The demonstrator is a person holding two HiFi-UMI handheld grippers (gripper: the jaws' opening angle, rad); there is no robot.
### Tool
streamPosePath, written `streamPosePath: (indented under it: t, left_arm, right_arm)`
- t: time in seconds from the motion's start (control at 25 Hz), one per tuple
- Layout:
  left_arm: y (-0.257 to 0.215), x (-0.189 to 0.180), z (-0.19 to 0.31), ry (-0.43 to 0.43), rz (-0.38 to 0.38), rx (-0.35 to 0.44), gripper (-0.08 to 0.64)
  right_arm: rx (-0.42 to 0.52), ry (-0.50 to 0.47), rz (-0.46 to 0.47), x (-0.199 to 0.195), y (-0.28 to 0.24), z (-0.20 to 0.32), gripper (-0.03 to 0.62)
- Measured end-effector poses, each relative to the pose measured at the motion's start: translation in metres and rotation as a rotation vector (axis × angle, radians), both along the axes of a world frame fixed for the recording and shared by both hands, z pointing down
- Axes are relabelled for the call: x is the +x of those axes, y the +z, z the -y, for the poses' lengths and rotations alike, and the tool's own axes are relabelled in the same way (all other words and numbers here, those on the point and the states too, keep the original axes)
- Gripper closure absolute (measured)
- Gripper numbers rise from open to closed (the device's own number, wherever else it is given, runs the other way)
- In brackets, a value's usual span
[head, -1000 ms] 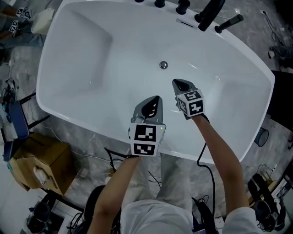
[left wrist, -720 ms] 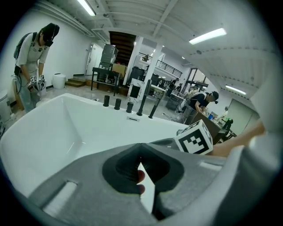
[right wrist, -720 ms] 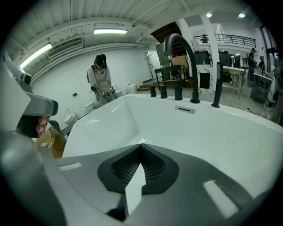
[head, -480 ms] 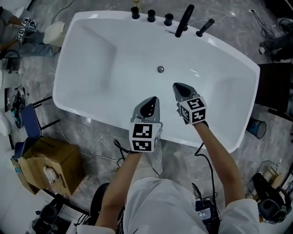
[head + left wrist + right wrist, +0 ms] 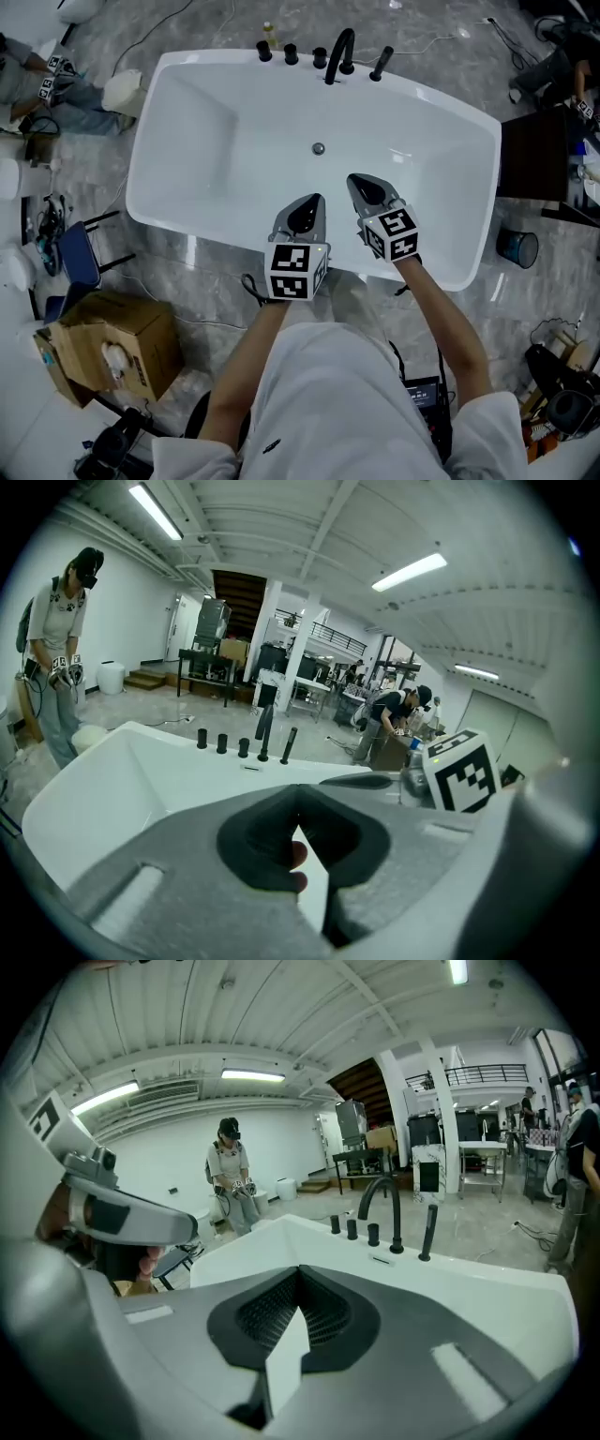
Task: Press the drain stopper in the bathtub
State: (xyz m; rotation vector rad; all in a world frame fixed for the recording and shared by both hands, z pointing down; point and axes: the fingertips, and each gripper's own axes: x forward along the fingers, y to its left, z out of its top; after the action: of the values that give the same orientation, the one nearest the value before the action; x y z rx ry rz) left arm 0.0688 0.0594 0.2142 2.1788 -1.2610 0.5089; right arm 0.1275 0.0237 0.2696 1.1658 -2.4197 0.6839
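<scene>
Both arms are stretched forward and the claws are held side by side just over the near rim of the bathtub (image 5: 211, 173), tips pointing into it. The left claw (image 5: 315, 202) is pinched fully closed, tips touching, nothing gripped. Same for the right claw (image 5: 354, 182): closed and empty. No readable writing can be made out, only black-and-white square markers on each claw's cube. The drain stopper (image 5: 319, 148) is seen a bit ahead of both claws on the tub floor, touched by neither. Farther ahead, a black faucet (image 5: 337, 52) and knobs are lined along the far rim. A cardboard box (image 5: 112, 342) is sat on the floor back-left of the left claw.
</scene>
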Motion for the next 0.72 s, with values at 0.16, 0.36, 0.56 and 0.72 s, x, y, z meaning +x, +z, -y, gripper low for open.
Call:
streamPosePath:
  t: [0.16, 0.36, 0.56, 0.72]
  left_arm:
    - [-0.032, 0.01, -0.016, 0.02, -0.004, 0.032, 0.561]
    - [-0.066, 0.027, -0.043, 0.06, -0.005, 0.072, 0.561]
    - [-0.099, 0.04, -0.067, 0.094, -0.028, 0.107, 0.561]
    - [-0.122, 0.047, -0.081, 0.132, -0.022, 0.157, 0.561]
  right_arm:
    - [0.051, 0.017, 0.029, 0.014, -0.049, -0.017, 0.598]
    - [0.112, 0.02, 0.047, 0.029, -0.105, -0.046, 0.598]
    - [0.151, 0.035, 0.052, 0.043, -0.149, -0.076, 0.598]
    - [0.175, 0.049, 0.069, 0.049, -0.175, -0.102, 0.598]
